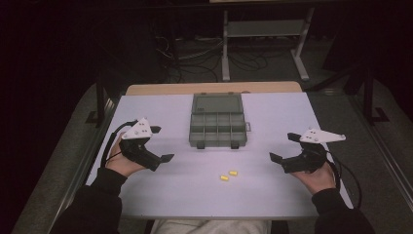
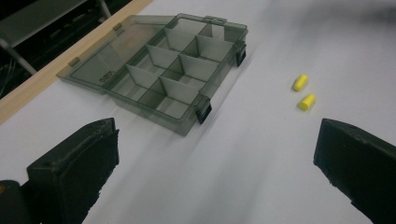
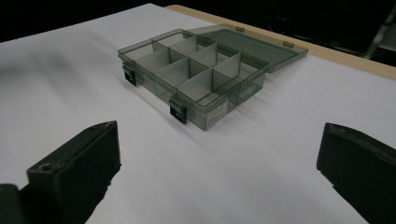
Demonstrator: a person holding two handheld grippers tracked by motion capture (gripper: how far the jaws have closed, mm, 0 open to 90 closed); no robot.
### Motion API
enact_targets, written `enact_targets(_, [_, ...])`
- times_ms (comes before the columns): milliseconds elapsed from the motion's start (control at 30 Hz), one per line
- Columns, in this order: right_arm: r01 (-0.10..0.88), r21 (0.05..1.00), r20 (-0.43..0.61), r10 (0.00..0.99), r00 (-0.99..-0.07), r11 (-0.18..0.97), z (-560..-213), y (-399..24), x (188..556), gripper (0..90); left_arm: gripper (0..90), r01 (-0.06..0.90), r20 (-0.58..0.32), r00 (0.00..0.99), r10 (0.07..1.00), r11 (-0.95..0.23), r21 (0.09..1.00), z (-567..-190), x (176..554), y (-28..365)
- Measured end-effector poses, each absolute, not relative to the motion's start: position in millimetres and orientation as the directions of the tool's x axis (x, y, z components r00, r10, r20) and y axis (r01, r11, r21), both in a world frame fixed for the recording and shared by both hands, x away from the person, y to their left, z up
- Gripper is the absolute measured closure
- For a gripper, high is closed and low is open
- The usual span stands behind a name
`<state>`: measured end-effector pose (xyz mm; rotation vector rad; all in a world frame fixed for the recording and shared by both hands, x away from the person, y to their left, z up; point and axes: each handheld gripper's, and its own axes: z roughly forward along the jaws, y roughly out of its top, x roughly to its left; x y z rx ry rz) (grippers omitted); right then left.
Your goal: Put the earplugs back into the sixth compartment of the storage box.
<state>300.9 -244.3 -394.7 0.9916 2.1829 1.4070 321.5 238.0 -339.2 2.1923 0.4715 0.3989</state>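
Two yellow pieces (image 1: 228, 175) lie just before the open organizer box (image 1: 217, 121), between our left gripper (image 1: 162, 144) and right gripper (image 1: 283, 146), both jaws spread wide, empty.

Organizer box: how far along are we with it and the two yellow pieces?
Done: the organizer box lies open, its lid folded back flat, and its compartments look empty. In hand: nothing. The left gripper and right gripper are both open, out to either side of the box. Left: both yellow pieces lie loose on the table in front of the box, presumably to go in.
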Motion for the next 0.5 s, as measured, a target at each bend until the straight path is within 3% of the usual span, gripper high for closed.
enact_targets(500, [0.360, 0.895, 0.070, 0.714, -0.697, 0.264, -394.6, -243.9, 300.8, 0.0, 0.0, 0.175, 0.105, 0.922, 0.373, -0.642, 0.747, -349.1, 330.7, 203.6])
